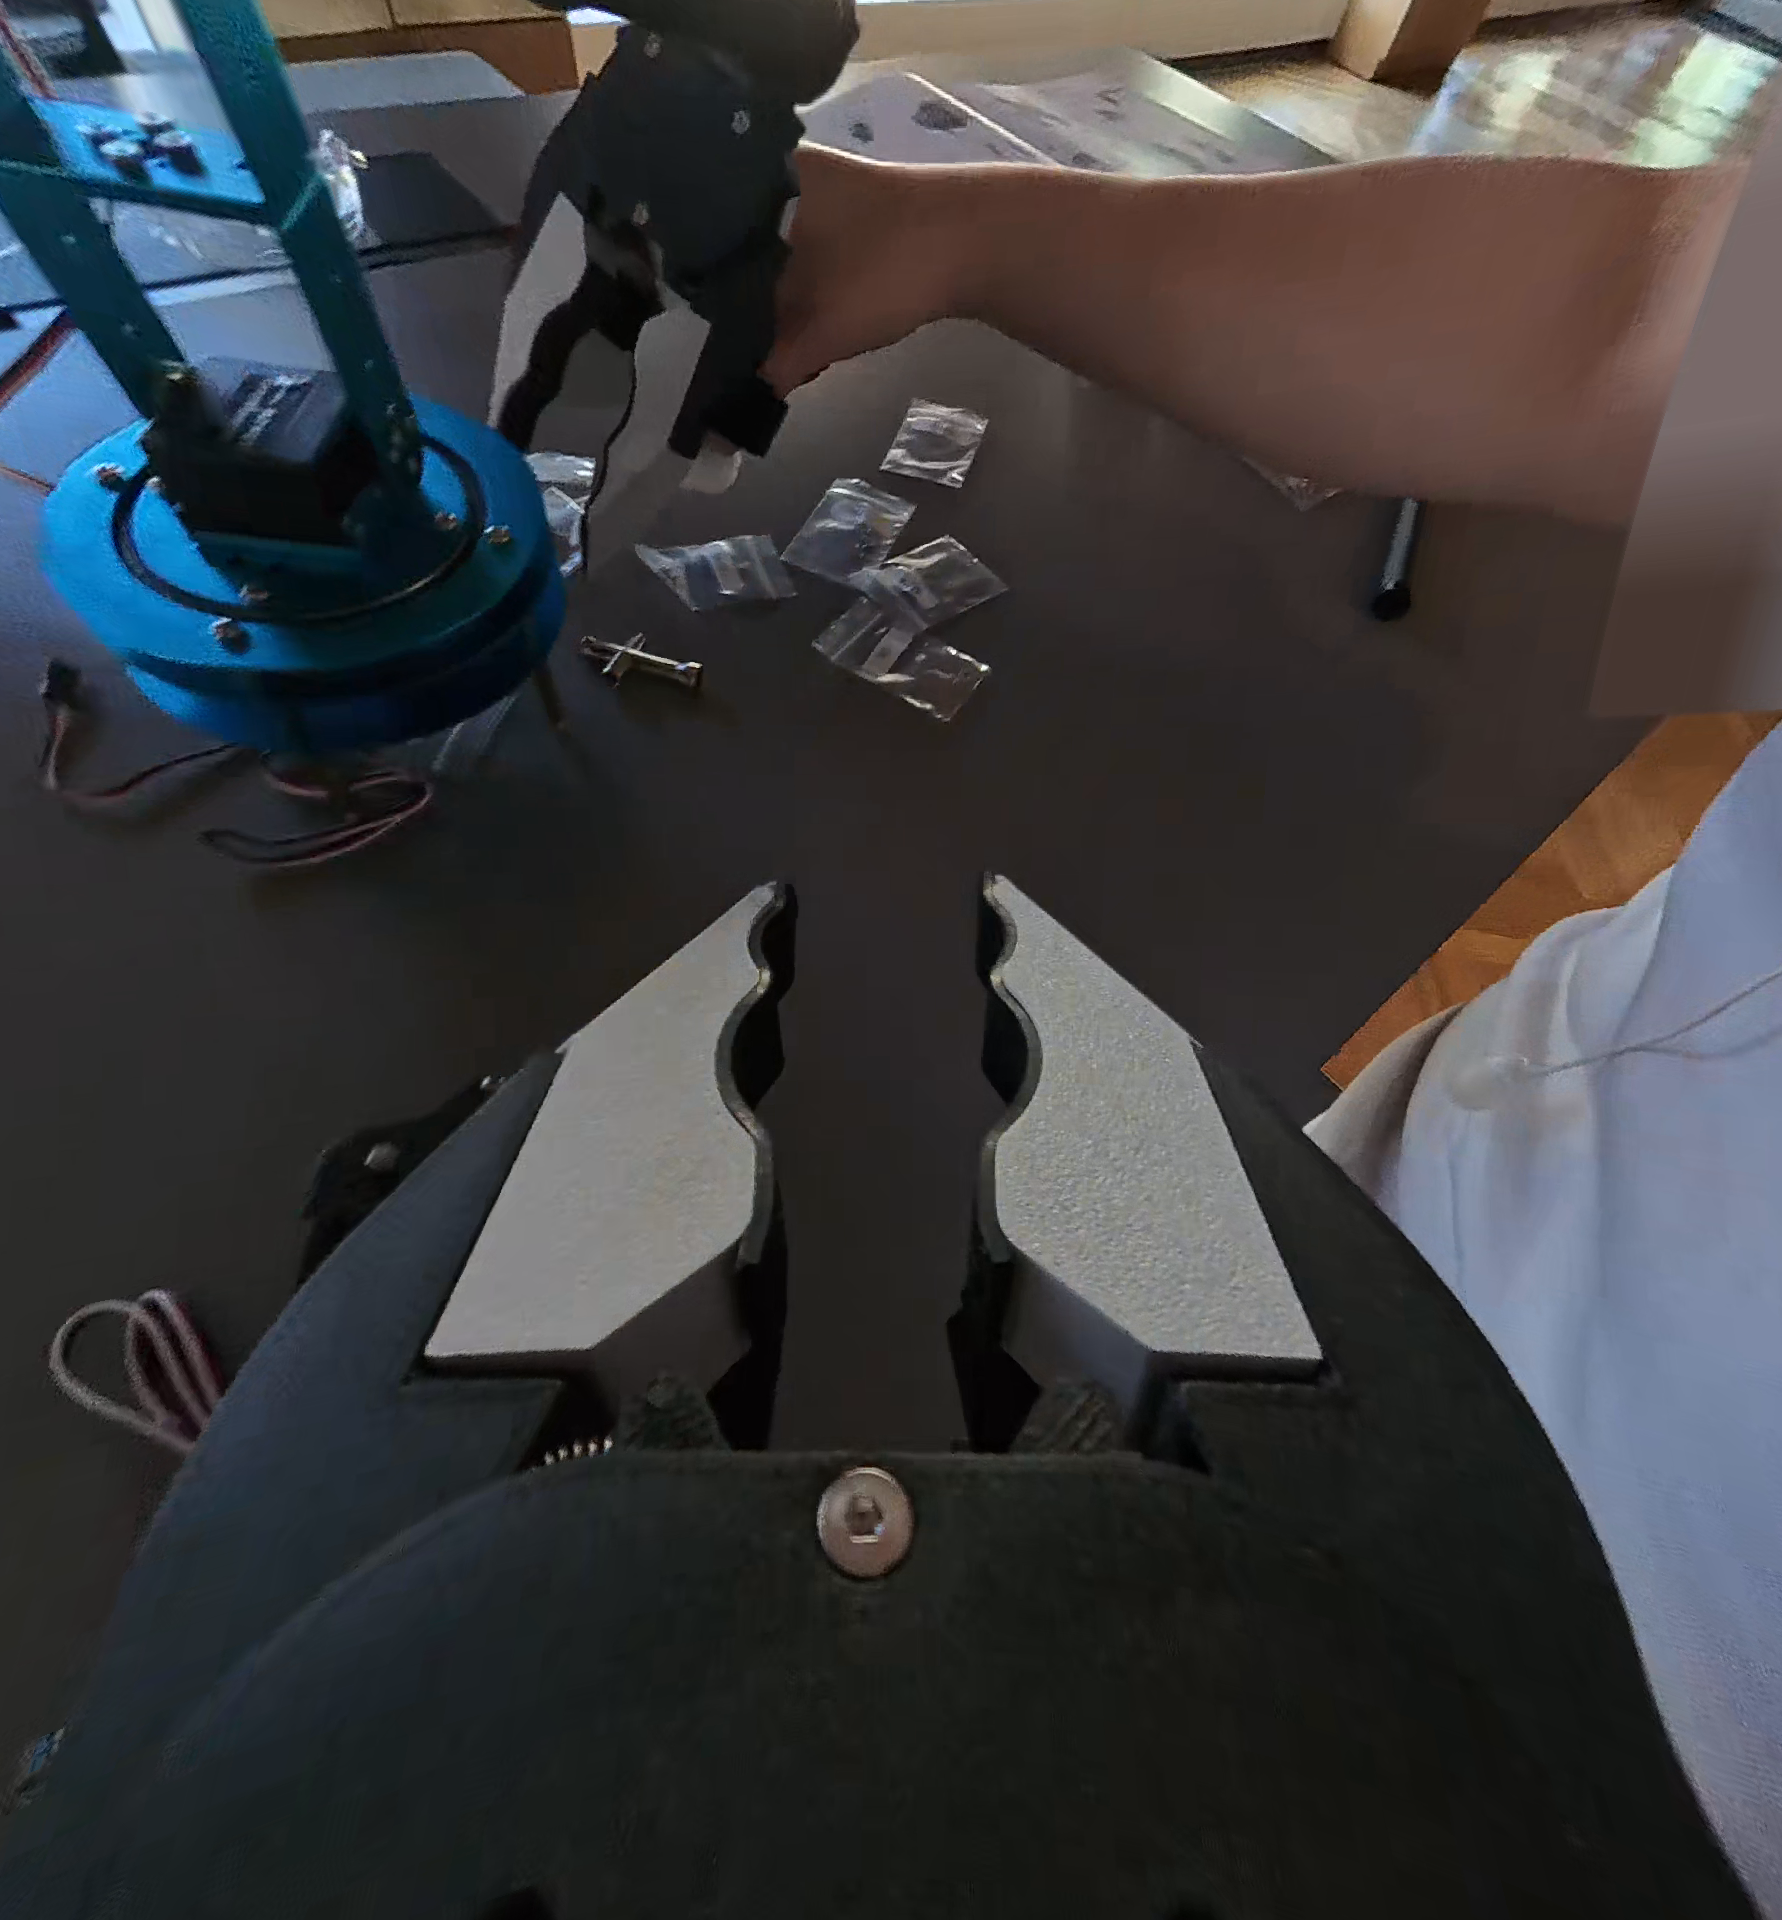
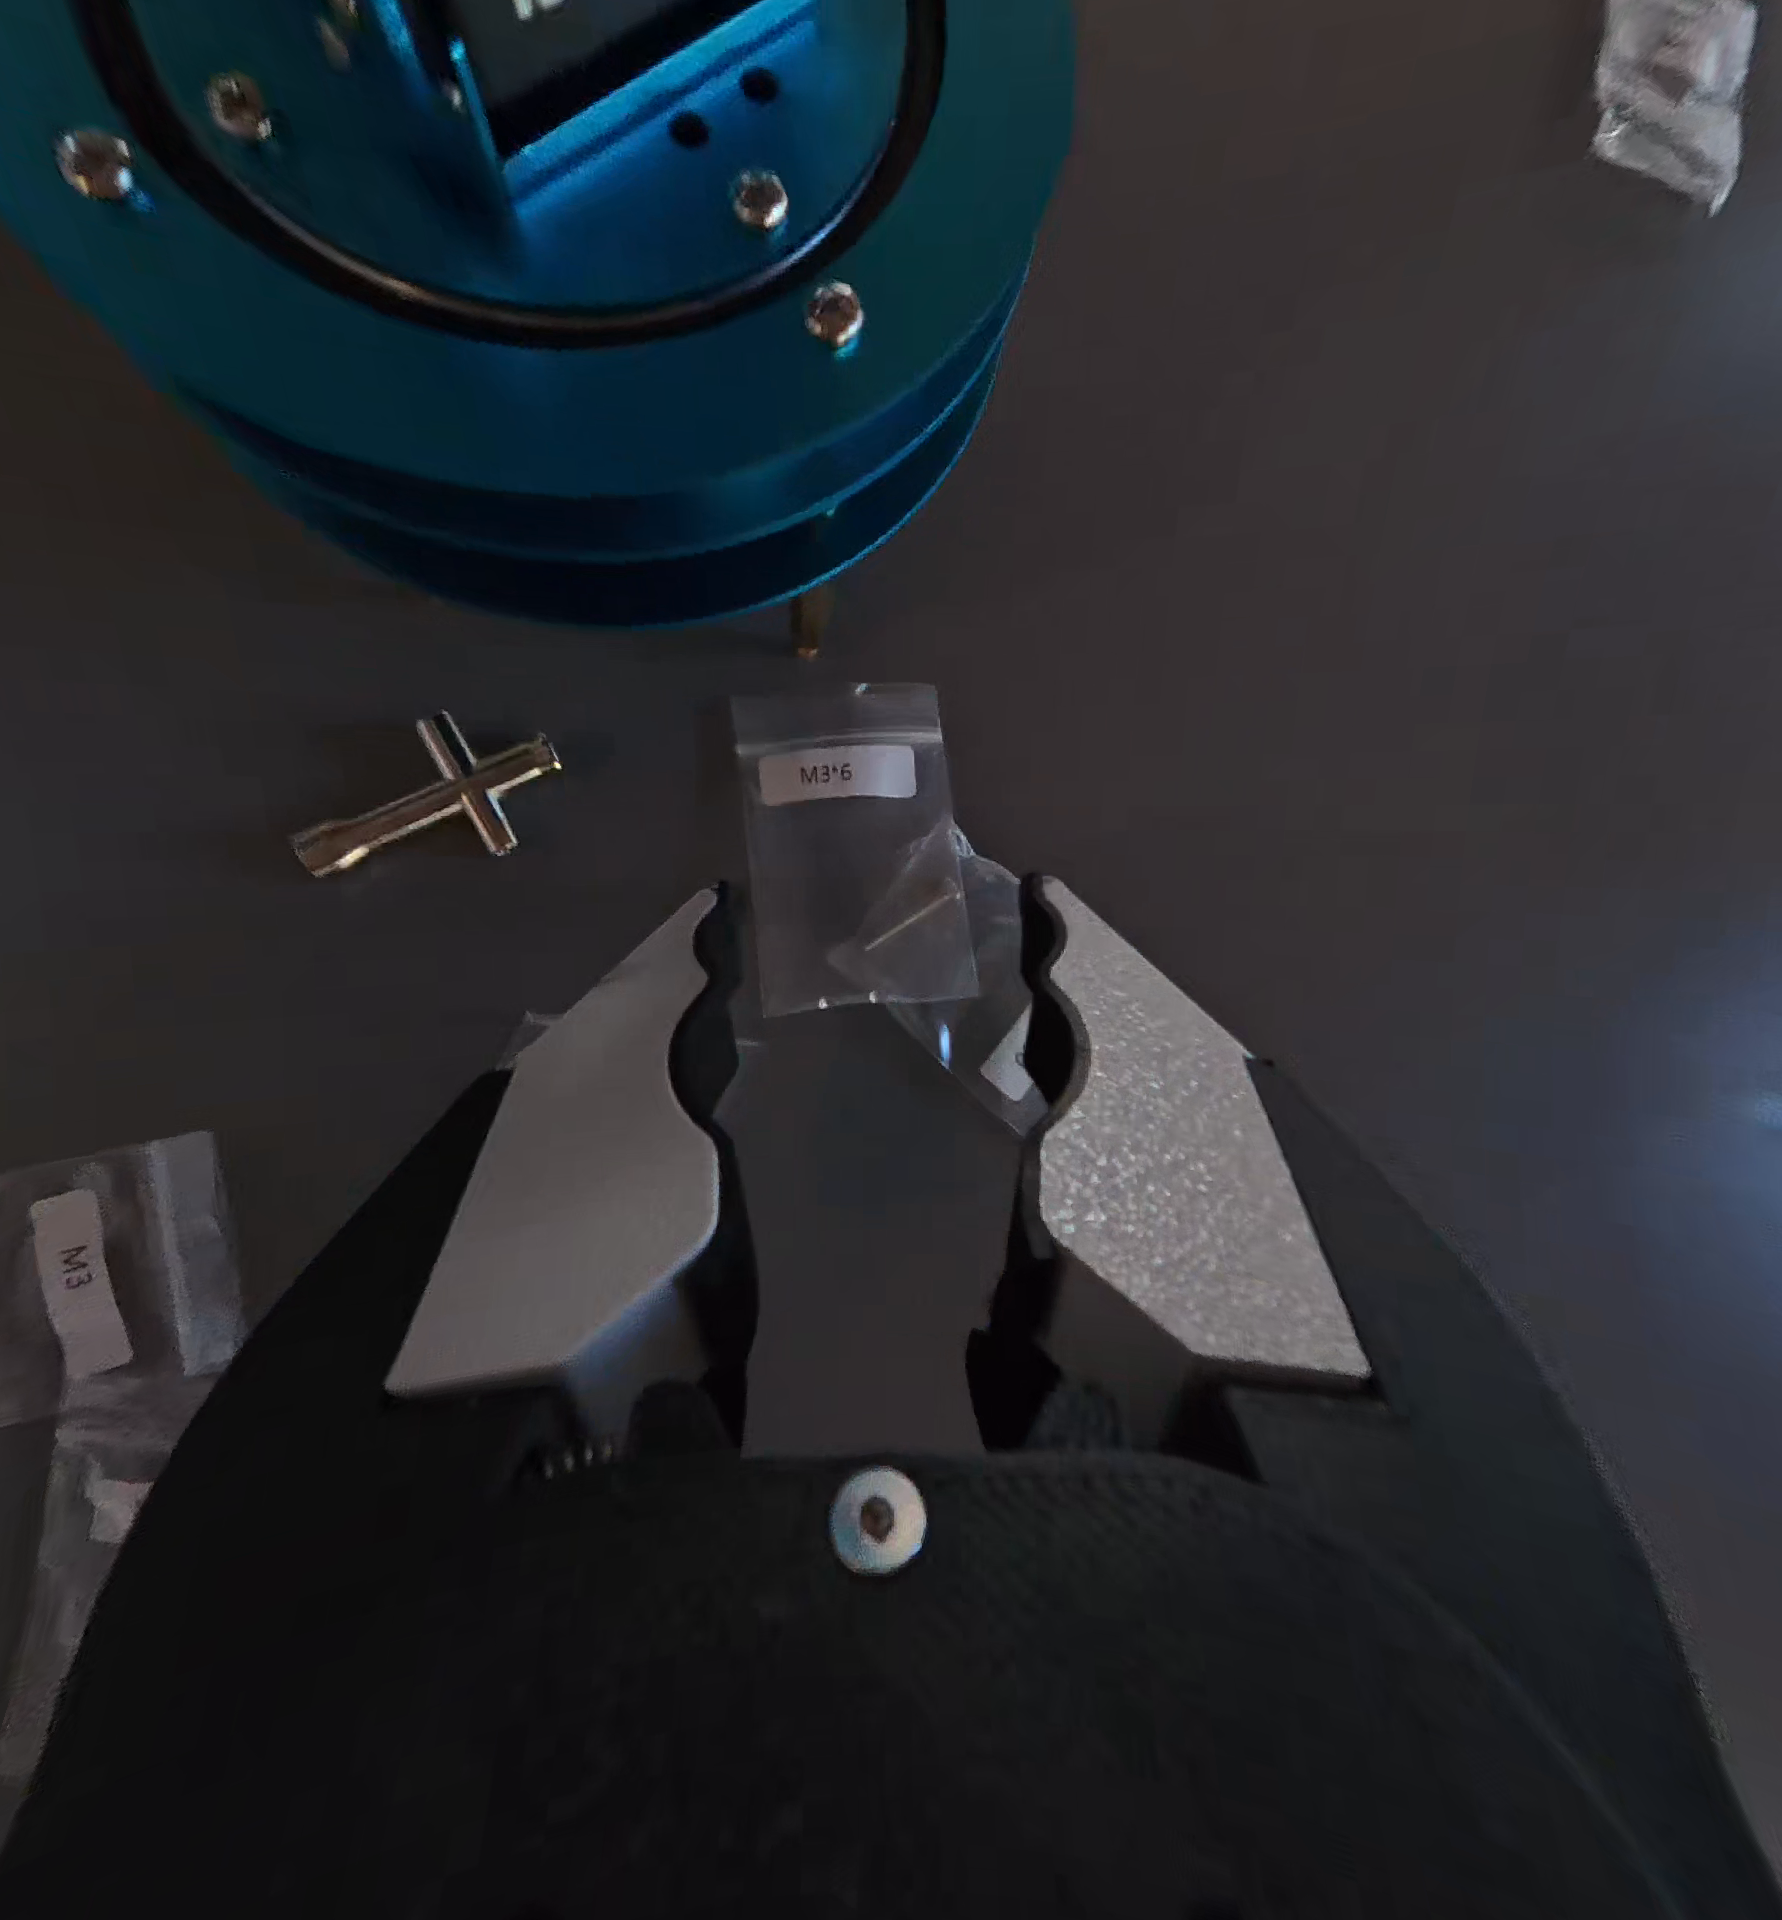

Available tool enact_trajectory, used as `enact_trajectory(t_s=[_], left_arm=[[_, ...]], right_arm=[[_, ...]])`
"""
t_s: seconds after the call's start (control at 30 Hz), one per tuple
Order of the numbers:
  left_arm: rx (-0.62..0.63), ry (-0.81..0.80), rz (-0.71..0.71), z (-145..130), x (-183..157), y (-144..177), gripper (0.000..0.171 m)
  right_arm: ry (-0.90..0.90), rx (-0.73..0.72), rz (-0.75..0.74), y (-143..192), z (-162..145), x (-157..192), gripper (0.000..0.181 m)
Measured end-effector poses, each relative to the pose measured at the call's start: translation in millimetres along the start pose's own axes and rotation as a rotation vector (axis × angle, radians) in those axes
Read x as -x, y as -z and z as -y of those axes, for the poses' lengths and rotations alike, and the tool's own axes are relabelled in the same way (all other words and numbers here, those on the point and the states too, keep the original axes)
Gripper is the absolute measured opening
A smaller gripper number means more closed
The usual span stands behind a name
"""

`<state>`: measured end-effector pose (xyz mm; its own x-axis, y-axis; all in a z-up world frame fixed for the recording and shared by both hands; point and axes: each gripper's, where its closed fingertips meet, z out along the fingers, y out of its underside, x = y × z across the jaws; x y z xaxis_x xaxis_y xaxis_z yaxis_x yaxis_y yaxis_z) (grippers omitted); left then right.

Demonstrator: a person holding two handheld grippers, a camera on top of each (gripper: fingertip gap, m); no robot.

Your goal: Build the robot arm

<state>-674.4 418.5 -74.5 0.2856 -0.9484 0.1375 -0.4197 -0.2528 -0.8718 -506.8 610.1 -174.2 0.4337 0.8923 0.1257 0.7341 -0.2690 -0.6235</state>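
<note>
My right gripper (image 2: 879, 899) is open just above the dark table (image 2: 1386, 623). A small clear bag with a white label (image 2: 856, 847) holding small screws lies between its fingertips. A second clear bag (image 2: 1001, 1060) lies partly under it beside the right finger. I cannot tell whether the fingers touch them. A blue round robot-kit base (image 2: 513, 312) stands just beyond. My left gripper (image 1: 887, 904) is open and empty over bare table (image 1: 1126, 790). The left wrist view shows the right gripper (image 1: 627, 436), held by a hand, next to the base (image 1: 295, 582).
A metal cross wrench (image 2: 430, 795) lies left of the bag; it also shows in the left wrist view (image 1: 643, 660). Several clear bags (image 1: 866, 582) are scattered mid-table. A black tube (image 1: 1391, 556) lies right. Servo wires (image 1: 243, 810) trail by the base. The person's forearm (image 1: 1282, 301) crosses above. About 30 centimeters separates my left fingertips from my right.
</note>
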Motion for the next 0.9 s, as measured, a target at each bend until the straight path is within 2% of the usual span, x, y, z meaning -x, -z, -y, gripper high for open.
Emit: enact_trajectory(t_s=[0.07, 0.1, 0.27, 0.37, 0.43, 0.53, 0.6, 0.63, 0.73, 0.9], left_arm=[[-0.002, 0.004, 0.017, -1, 4, 9, 0.033], [-0.002, 0.001, 0.025, 0, 6, 13, 0.033], [-0.003, -0.031, 0.099, 2, 6, 34, 0.033], [-0.007, -0.003, 0.128, -1, 6, 44, 0.034], [-0.012, 0.025, 0.158, -5, 7, 50, 0.034], [-0.031, 0.091, 0.205, -10, 11, 60, 0.034], [-0.058, 0.154, 0.222, -14, 19, 67, 0.034], [-0.073, 0.189, 0.227, -16, 26, 70, 0.034], [-0.113, 0.274, 0.24, -18, 58, 83, 0.041], [-0.165, 0.275, 0.197, -12, 134, 96, 0.066]], right_arm=[[-0.041, 0.022, 0.041, -1, -2, 0, 0.05], [-0.047, 0.032, 0.046, 1, -3, 0, 0.037], [-0.057, -0.022, -0.02, 22, -6, 6, 0.009], [-0.121, -0.126, -0.108, 50, -9, 10, 0.008], [-0.146, -0.18, -0.127, 70, -14, 20, 0.001], [-0.125, -0.214, -0.164, 93, -21, 34, 0.006], [-0.131, -0.223, -0.163, 99, -22, 43, 0.023], [-0.128, -0.232, -0.156, 100, -20, 48, 0.026], [-0.134, -0.245, -0.178, 102, -10, 57, 0.034], [-0.122, -0.2, -0.265, 98, 9, 55, 0.039]])
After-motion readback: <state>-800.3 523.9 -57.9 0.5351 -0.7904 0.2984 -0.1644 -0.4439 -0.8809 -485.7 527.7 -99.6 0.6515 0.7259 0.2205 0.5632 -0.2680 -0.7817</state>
